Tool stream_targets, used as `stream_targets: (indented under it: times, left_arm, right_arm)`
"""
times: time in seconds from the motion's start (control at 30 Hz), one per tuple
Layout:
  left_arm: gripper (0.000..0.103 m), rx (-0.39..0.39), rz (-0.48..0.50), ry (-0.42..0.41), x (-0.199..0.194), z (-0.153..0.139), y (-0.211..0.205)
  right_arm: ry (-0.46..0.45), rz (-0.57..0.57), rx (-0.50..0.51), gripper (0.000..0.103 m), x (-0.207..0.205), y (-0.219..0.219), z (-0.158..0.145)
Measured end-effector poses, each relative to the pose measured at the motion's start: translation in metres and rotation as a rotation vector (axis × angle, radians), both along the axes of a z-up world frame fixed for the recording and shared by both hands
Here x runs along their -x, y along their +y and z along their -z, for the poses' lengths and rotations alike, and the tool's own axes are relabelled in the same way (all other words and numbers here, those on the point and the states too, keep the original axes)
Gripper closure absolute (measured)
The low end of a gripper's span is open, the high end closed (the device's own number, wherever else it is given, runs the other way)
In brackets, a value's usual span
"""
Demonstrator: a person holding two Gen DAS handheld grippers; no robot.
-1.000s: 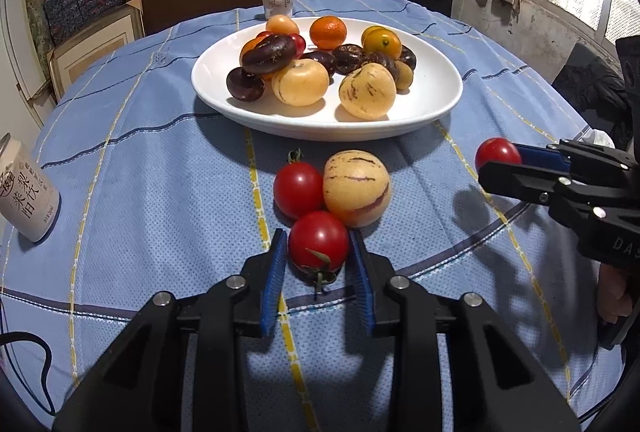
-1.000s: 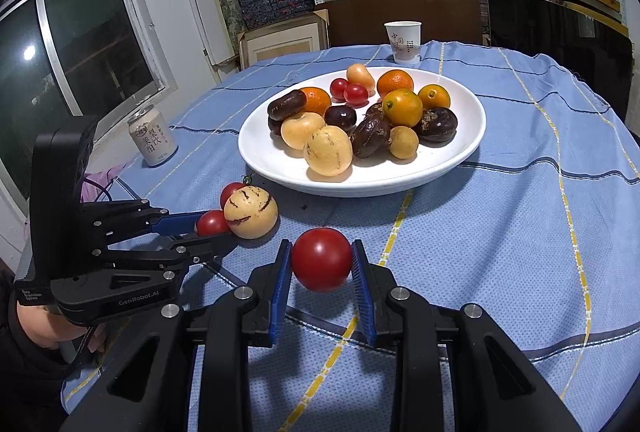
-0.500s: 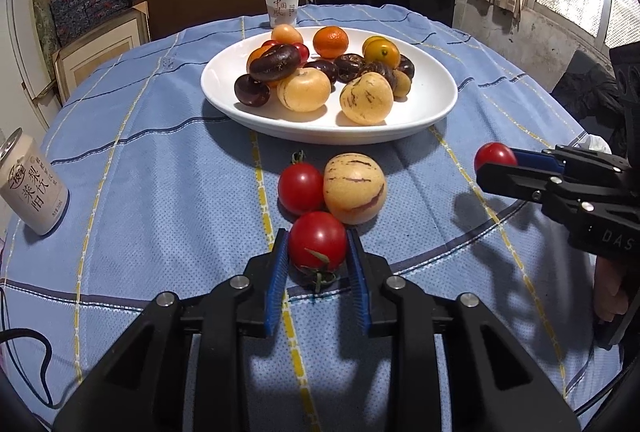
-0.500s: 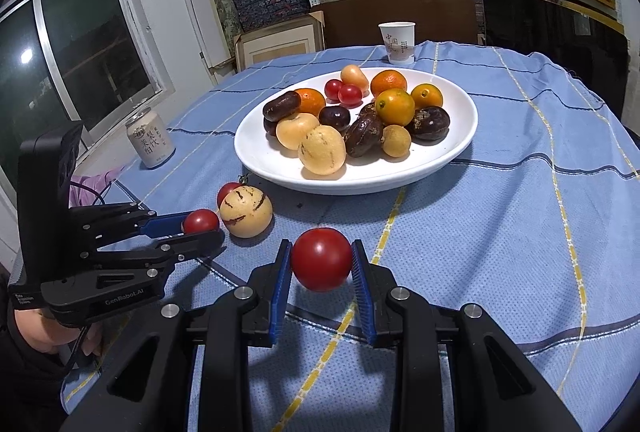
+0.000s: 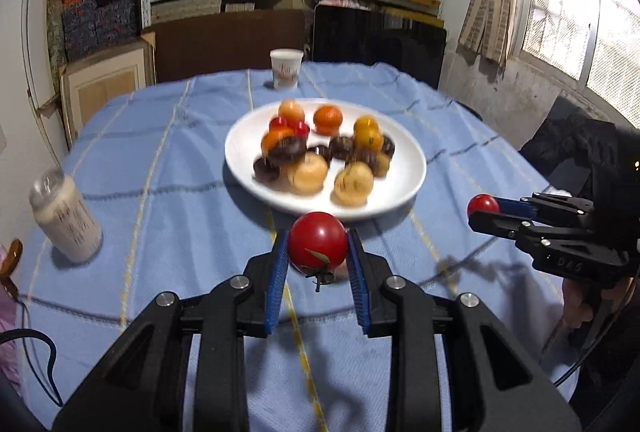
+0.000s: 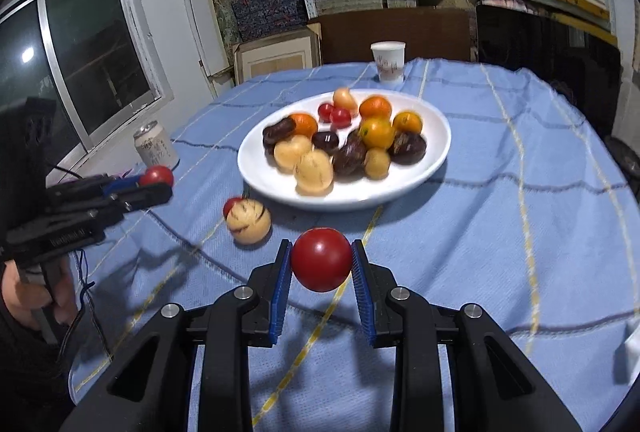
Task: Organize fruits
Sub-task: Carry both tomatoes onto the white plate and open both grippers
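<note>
My left gripper (image 5: 318, 252) is shut on a red tomato (image 5: 317, 241) with a green stem, held above the blue cloth just short of the white plate (image 5: 404, 160). My right gripper (image 6: 320, 268) is shut on a second red tomato (image 6: 321, 259), also off the cloth. Each gripper shows in the other's view, the right gripper (image 5: 486, 210) at the right edge and the left gripper (image 6: 160, 182) at the left edge. The plate (image 6: 434, 148) is piled with several orange, yellow, dark and red fruits. A yellow striped fruit (image 6: 248, 222) and a small tomato (image 6: 231, 206) lie on the cloth beside the plate.
A drink can (image 5: 66, 222) stands on the left of the table and a paper cup (image 5: 285, 68) behind the plate. Shelves of boxes and a dark chair back stand beyond the table. A person's hand (image 6: 24, 296) holds the left gripper's handle.
Both grippers rose with their tomatoes, the left one more. The left tomato has left the cloth, and the striped fruit and small tomato dropped out of the left wrist view.
</note>
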State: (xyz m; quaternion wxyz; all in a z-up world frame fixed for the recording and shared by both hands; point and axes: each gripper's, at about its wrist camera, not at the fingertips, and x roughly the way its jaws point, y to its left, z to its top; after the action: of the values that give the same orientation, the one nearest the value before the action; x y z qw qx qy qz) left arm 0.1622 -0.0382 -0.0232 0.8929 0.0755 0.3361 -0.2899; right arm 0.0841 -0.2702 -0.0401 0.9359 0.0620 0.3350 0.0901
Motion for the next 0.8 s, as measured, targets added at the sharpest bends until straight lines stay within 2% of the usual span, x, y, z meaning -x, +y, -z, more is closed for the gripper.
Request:
stream_targets:
  times: [0.17, 0.3, 0.43, 0.57, 0.7, 0.73, 0.77, 0.8]
  left_arm:
    - [0.075, 0.012, 0.012, -0.029, -0.029, -0.038, -0.021]
    - [0.075, 0.004, 0.004, -0.021, -0.067, -0.048, -0.048]
    - [0.075, 0.004, -0.024, 0.019, -0.113, -0.039, -0.072]
    - [0.075, -0.028, -0.044, 0.05, -0.147, -0.022, -0.087]
    - [0.075, -0.034, -0.071, 0.083, -0.173, -0.005, -0.091]
    - [0.07, -0.027, -0.077, 0.089, -0.177, -0.003, -0.089]
    - [0.064, -0.025, -0.086, 0.089, -0.179, -0.002, -0.088]
    - [0.045, -0.02, -0.097, 0.085, -0.18, -0.002, -0.085]
  right_arm:
    - [-0.071, -0.001, 0.079, 0.072, -0.022, -0.004, -0.041]
    - [-0.089, -0.016, 0.13, 0.072, -0.057, 0.002, -0.058]
    - [-0.079, -0.008, 0.183, 0.073, -0.107, 0.004, -0.058]
    - [-0.044, 0.009, 0.196, 0.072, -0.149, 0.0, -0.044]
    - [-0.027, 0.02, 0.179, 0.072, -0.175, -0.007, -0.029]
    - [-0.029, 0.018, 0.169, 0.072, -0.178, -0.008, -0.027]
    - [-0.033, 0.017, 0.161, 0.062, -0.179, -0.01, -0.025]
    - [-0.047, 0.025, 0.156, 0.053, -0.177, -0.011, -0.026]
